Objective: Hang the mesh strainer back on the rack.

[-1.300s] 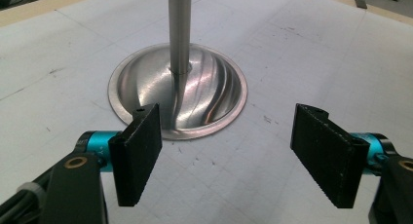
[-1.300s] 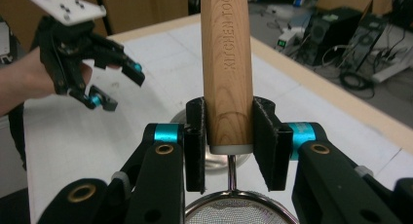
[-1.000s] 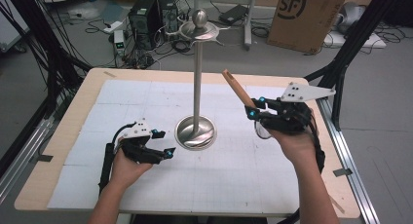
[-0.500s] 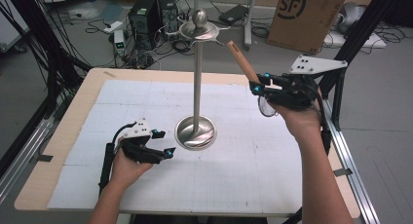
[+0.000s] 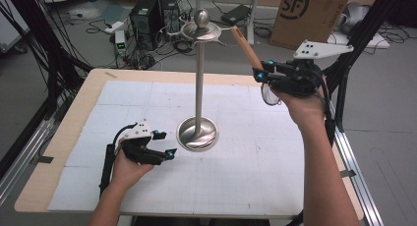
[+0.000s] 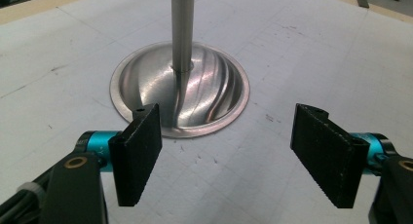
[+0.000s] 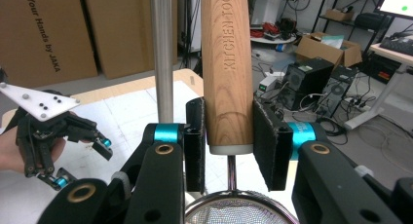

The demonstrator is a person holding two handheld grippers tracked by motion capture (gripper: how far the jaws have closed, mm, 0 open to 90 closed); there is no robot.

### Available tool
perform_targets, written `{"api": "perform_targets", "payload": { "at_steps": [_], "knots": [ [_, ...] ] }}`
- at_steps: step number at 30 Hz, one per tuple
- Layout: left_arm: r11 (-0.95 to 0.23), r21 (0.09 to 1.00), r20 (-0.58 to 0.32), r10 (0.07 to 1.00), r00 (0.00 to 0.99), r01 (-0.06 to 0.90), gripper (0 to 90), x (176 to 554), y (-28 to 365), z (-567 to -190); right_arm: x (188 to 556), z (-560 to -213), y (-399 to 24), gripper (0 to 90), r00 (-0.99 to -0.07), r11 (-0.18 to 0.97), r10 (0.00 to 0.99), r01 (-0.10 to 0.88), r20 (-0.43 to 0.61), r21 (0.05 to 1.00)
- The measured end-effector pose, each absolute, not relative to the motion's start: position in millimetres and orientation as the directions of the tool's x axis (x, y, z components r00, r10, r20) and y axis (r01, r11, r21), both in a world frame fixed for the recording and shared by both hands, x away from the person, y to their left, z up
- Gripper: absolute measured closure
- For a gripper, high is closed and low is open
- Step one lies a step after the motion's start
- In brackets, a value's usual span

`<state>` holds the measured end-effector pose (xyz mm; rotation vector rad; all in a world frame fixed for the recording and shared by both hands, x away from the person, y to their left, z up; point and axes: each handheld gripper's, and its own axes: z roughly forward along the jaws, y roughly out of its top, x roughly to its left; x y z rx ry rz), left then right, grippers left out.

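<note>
Clamped on the light wooden handle [image 7: 227,73] of a small wire-mesh strainer [image 7: 238,212], the right gripper [image 5: 261,77] was raised at about two o'clock of the tall steel utensil stand [image 5: 198,83], level with the hooked disc at its top [image 5: 199,31]. The handle pointed up toward that disc, with the mesh bowl hanging below the jaws, probably so the handle's end could be brought to a hook. Down at eight o'clock of the stand's round base, the left gripper [image 5: 163,144] rested on the white gridded table mat [image 5: 246,162], jaws apart and holding nothing, likely waiting or ready to steady the stand. From above, the handle looked plain; the right gripper view revealed lettering stamped into the wood and the metal neck joining the mesh. The left gripper view showed the base's swirled, polished dish [image 6: 209,87] directly between its spread pads.
</note>
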<state>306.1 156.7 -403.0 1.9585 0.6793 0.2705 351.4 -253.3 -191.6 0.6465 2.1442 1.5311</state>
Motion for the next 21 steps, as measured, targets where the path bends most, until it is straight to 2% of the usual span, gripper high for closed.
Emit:
{"api": "perform_targets", "payload": {
  "at_steps": [21],
  "knots": [
    [-0.330,0.878,-0.105,0.574,0.812,0.347,27.8,307.0,160.0,-402.9,367.8,-191.9,-237.5,68.6,-0.819,0.303,0.570,0.137,-0.064,0.943]
  ]
}}
